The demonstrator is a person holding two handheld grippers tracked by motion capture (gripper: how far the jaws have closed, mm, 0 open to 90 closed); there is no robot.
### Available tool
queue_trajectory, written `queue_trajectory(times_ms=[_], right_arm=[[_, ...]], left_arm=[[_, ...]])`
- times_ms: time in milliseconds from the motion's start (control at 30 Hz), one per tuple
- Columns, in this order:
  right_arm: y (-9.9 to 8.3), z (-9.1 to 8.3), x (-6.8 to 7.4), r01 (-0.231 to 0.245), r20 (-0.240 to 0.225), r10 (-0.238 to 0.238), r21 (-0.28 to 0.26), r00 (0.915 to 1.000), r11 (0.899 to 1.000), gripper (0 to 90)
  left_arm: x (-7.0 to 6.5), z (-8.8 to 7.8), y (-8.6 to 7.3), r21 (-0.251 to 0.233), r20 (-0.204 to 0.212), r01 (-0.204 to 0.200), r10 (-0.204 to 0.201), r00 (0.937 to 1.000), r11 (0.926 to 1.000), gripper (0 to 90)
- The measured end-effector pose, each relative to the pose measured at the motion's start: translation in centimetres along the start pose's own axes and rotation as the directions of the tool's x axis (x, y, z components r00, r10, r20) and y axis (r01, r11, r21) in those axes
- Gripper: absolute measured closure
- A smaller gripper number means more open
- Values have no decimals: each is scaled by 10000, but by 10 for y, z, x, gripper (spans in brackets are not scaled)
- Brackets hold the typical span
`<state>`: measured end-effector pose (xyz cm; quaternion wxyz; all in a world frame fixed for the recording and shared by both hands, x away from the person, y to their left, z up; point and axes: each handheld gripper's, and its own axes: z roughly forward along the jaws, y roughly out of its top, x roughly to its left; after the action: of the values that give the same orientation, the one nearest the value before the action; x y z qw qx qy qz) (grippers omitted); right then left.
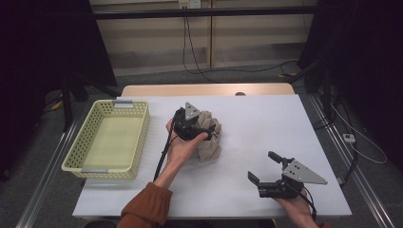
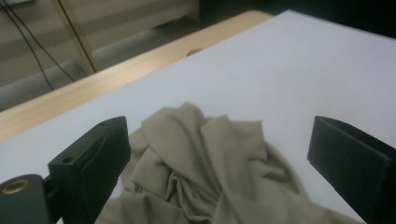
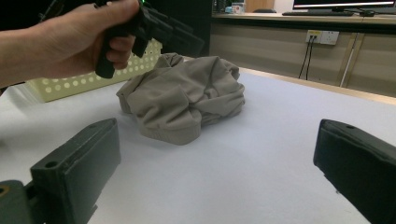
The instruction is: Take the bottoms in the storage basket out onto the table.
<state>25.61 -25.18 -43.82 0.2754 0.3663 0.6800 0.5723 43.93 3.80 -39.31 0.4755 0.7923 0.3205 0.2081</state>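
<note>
A crumpled beige cloth lies in a heap on the white table top, near its middle. My left gripper hovers just over the cloth's left side, held by a hand in an orange sleeve. In the left gripper view the cloth sits below and beyond the left gripper, whose jaws stand wide apart and do not touch it. My right gripper rests low near the table's front right, open and empty. Seen from the right gripper, the cloth lies ahead, with the left gripper above its left.
A pale yellow perforated basket stands at the table's left side; its wall also shows behind the hand. A wooden strip runs along the table's far edge. Cables lie on the floor beyond.
</note>
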Motion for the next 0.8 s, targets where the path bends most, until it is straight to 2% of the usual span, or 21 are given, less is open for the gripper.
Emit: queue_trajectory(times_ms=[133,200,333,433,533,700,800], right_arm=[[0,1,0,-10,22,10,22,10000,10000,5],[0,1,-1,-49,43,49,30,10000,10000,4],[0,0,0,30,39,-30,19,10000,10000,4],[0,0,1,13,51,-13,-1,10000,10000,4],[0,-1,0,-3,59,3,-22,10000,10000,5],[0,0,0,0,59,0,-23,10000,10000,4],[0,0,0,24,56,-24,-18,10000,10000,4]], left_arm=[[2,-9,3,-256,373,194,-185,9991,9995,51],[3,-14,4,-268,245,163,-156,9996,9995,53],[1,-23,7,-511,331,169,-153,9993,9986,65],[-1,-29,9,-607,289,-155,172,9994,9980,64],[-2,-34,10,-531,403,-305,327,9987,9981,62],[-3,-43,9,-583,467,-359,386,9982,9977,59],[-5,-51,9,-873,288,-414,441,9986,9953,67]])
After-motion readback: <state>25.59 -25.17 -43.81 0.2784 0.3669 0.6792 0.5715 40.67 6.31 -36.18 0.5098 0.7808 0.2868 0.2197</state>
